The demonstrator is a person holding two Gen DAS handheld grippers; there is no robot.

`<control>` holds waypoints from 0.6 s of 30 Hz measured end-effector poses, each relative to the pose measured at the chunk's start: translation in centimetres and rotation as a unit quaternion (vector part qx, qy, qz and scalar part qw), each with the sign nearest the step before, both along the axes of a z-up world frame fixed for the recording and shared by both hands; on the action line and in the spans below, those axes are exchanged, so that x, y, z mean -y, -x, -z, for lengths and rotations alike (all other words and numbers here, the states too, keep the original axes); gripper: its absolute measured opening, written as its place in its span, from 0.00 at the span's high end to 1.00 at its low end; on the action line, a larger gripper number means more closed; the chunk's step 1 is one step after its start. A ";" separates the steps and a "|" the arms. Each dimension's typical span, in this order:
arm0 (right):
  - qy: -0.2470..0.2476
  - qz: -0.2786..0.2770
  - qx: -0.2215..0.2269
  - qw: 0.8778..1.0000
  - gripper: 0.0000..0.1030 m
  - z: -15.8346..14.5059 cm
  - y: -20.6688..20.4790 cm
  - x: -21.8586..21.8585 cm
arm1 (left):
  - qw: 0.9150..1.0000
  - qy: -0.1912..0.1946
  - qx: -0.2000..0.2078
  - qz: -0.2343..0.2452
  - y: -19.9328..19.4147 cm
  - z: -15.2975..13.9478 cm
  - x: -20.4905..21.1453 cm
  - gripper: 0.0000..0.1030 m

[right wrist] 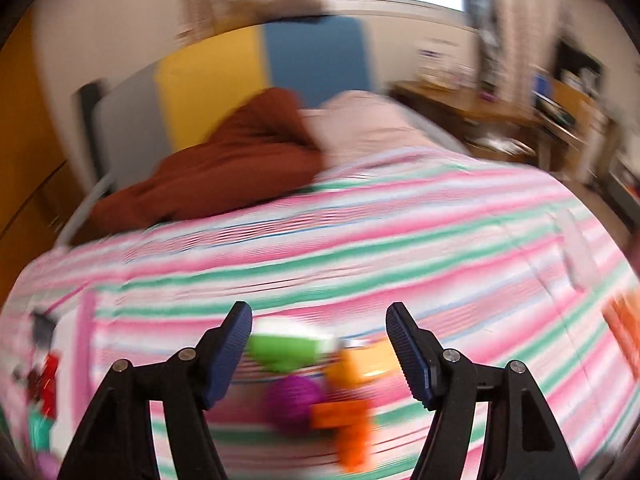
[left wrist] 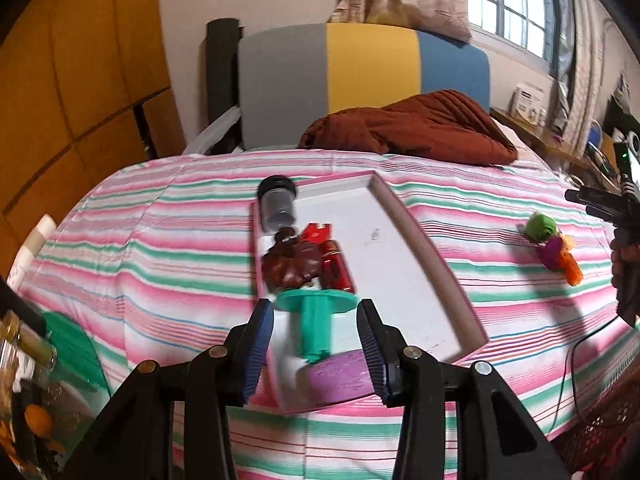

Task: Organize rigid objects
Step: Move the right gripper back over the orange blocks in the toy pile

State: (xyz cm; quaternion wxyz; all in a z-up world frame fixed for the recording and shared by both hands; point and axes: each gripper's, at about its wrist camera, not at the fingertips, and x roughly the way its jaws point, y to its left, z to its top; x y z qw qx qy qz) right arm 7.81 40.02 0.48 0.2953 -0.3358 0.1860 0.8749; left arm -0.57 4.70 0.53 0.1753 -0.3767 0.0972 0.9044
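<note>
Left gripper [left wrist: 316, 344]: jaws spread, nothing pinched. Purple disc [left wrist: 340, 376] and teal flanged piece [left wrist: 316, 320] lie between the pads in the near corner of the tray; pads clear of the teal piece, contact with the disc can't be told.

Right gripper [right wrist: 320, 352]: jaws spread, empty, hovering over the toy cluster [right wrist: 320, 384] on the striped bedspread [right wrist: 360, 248]. Green, purple and orange pieces; view heavily blurred.

Pink-rimmed white tray [left wrist: 420, 248] sits on the bedspread. Past the teal piece: brown figure [left wrist: 294, 266], red parts [left wrist: 336, 268], then a dark-capped jar [left wrist: 276, 204] on its side at the far left rim.

Toy cluster lies well right of the tray, outside it.

Farther back: rust-brown blanket [left wrist: 412, 128], grey-yellow-blue headboard [left wrist: 360, 80], window [left wrist: 516, 4].
</note>
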 end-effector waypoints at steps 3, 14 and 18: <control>0.054 0.073 0.002 0.996 0.32 1.5 -1.6 -3.2 | 1.000 0.005 0.000 0.018 -0.2 0.0 -1.5 0.58; 0.161 0.152 -0.017 0.975 0.27 3.6 -4.3 -6.6 | 0.997 0.020 0.016 0.075 -1.5 1.0 -6.6 0.58; 0.184 0.159 -0.030 0.969 0.27 4.0 -4.7 -7.0 | 0.995 0.028 0.015 0.096 -1.9 1.2 -8.6 0.58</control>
